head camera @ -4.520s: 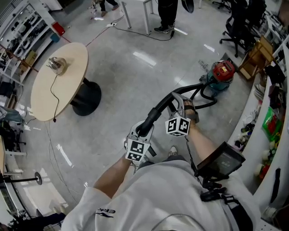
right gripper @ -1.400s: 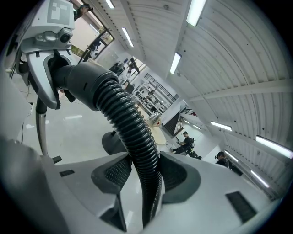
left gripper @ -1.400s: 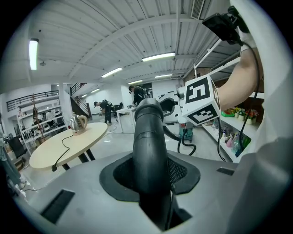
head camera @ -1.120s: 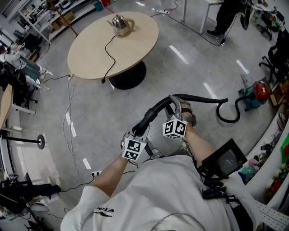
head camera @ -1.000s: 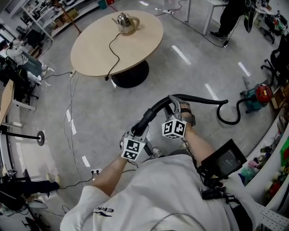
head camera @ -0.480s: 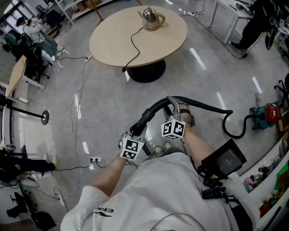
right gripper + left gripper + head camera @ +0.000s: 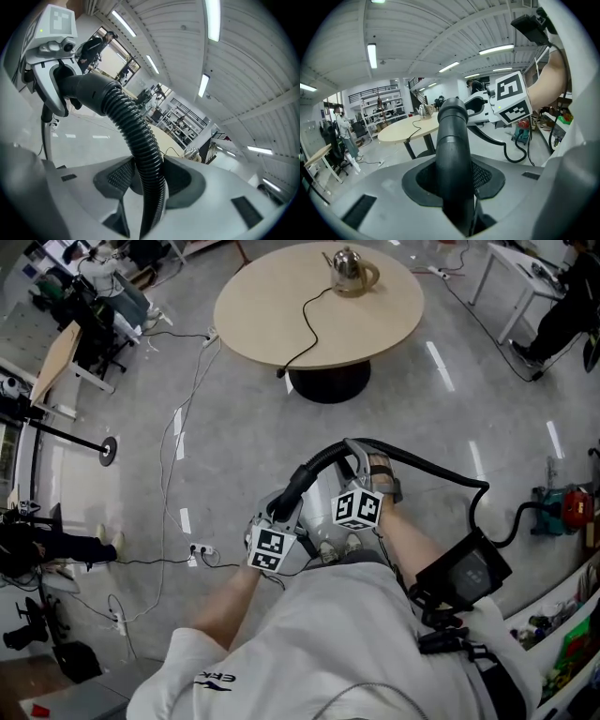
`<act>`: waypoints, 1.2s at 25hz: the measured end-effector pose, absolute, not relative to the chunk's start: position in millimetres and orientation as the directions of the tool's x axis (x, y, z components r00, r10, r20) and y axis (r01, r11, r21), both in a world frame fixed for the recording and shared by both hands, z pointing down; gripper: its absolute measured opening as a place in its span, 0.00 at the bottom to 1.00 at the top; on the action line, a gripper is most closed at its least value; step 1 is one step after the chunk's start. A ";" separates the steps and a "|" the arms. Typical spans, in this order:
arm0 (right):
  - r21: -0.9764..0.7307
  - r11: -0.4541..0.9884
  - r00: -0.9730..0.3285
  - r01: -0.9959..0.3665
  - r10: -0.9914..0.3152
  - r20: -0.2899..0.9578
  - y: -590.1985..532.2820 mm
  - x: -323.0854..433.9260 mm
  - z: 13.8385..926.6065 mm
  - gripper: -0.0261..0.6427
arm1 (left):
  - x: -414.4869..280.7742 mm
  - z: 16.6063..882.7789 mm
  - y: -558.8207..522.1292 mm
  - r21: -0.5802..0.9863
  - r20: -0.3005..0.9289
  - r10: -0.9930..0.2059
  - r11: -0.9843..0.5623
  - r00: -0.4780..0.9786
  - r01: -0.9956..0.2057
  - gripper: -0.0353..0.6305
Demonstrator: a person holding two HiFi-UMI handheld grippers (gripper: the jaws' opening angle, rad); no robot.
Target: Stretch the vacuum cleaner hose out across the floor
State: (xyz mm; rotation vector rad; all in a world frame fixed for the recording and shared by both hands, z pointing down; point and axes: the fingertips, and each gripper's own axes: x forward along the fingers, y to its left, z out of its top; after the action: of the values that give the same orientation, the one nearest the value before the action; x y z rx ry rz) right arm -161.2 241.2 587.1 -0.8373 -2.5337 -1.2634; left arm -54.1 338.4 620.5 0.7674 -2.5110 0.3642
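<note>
Floor: grey polished floor [image 7: 234, 456]; a white socket strip [image 7: 198, 549] and its cables lie left of your feet, so you could trip there.
Vacuum cleaner: red-and-teal canister vacuum cleaner [image 7: 561, 507] at the floor's right edge, further from you than before; pull past the slack and it may roll or tip.
Hose: black ribbed plastic hose [image 7: 441, 468], less looped than earlier, with one bend left.
Left tongs: your left tongs [image 7: 281, 512] are clamped on its smooth cuff.
Right tongs: your right tongs [image 7: 368, 468] are clamped on the ribs.
</note>
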 end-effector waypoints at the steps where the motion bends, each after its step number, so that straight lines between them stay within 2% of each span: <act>1: 0.674 0.474 -0.819 0.567 0.410 0.402 244.2 -162.4 587.1 0.32 | -54.7 617.8 340.1 -0.110 0.523 -0.446 0.810 -0.727 -0.576 0.24; 11: 0.663 0.464 -0.800 0.588 0.451 0.394 312.3 -169.1 593.5 0.32 | -54.0 618.7 398.3 -0.093 0.511 -0.414 0.845 -0.754 -0.527 0.24; 30: 0.658 0.489 -0.816 0.573 0.417 0.400 481.2 -144.5 598.6 0.32 | -28.9 624.8 566.9 -0.083 0.496 -0.454 0.823 -0.740 -0.561 0.24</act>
State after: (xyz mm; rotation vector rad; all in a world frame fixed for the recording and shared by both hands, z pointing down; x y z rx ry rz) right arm -144.5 481.2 598.6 -0.8556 -2.5450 -1.2313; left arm -28.9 566.9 624.8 0.7530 -2.5411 0.3141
